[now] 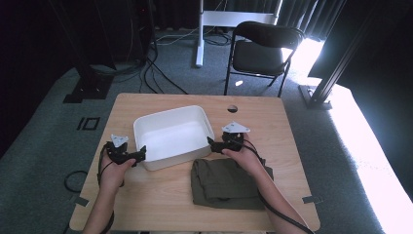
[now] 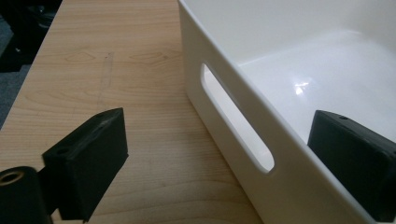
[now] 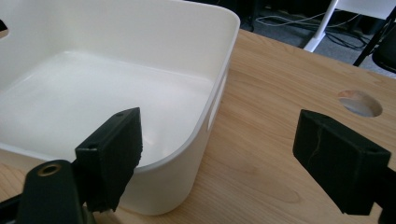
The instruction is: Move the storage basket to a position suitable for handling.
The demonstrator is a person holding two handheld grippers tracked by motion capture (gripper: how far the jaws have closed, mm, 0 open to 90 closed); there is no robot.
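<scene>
A white bin [image 1: 173,136] sits mid-table between two grippers. The left gripper [image 2: 219,163] straddles its slotted wall, jaws spread wide — one inside, one outside. The right gripper [image 3: 233,154], equally wide, straddles the opposite wall — both flanks look set for a lift.

tabletop [image 2: 116,84]: pale wood, visible grain, smooth matt finish
bin [image 3: 140,42]: white plastic, smooth, faint gloss with soft highlights on its floor
garment [image 1: 226,185]: olive-green cloth, matt, creased and folded
left gripper [image 2: 233,158] fingers [image 2: 88,161]: black, matt, hard-looking, slightly grainy
right gripper [image 3: 233,161] fingers [image 3: 343,158]: black, matt, a fine crack-like line on one face
chair [image 1: 260,46]: dark padded seat, thin dark metal-looking frame
floor [image 1: 44,126]: grey carpet, rough
</scene>
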